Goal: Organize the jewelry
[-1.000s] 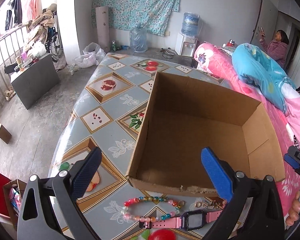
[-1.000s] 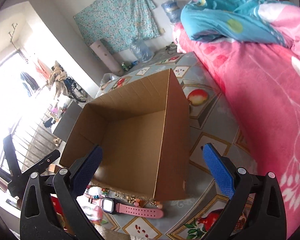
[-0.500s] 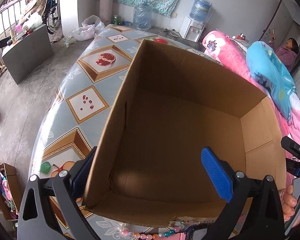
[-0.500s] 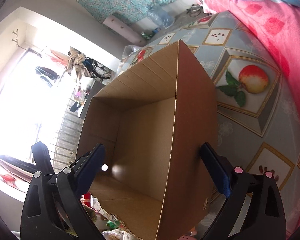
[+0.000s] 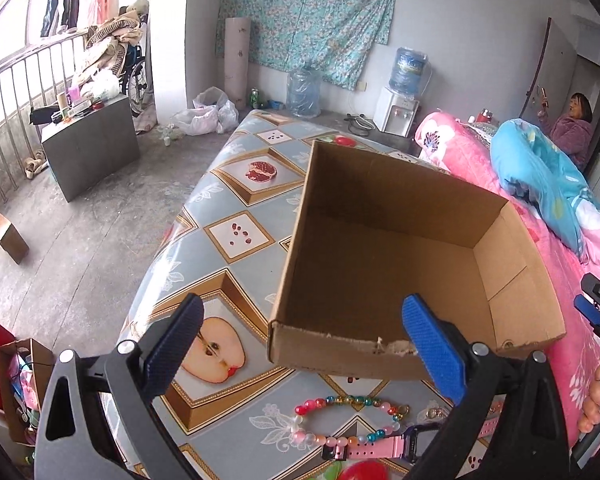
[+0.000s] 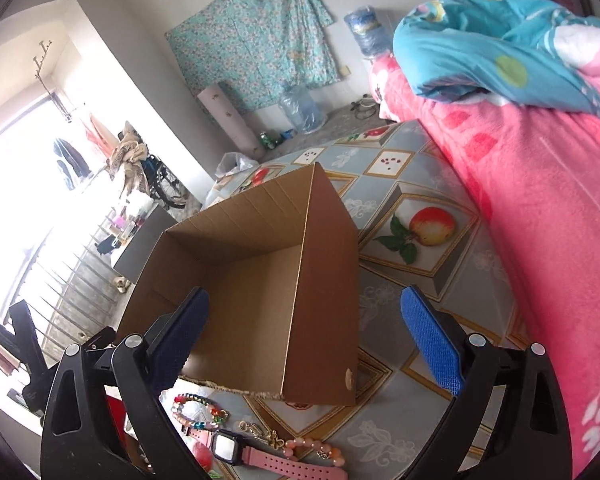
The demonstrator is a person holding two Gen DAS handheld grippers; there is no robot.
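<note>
Both your grippers, left and right, are spread wide and empty, held above the table. Box sits open in front of you. Beads, watch and small gold piece lie on the table just beside its near wall.

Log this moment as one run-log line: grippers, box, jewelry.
left gripper: open, empty | right gripper: open, empty | cardboard box: empty, on table | beaded bracelet, pink watch: on table before box
</note>
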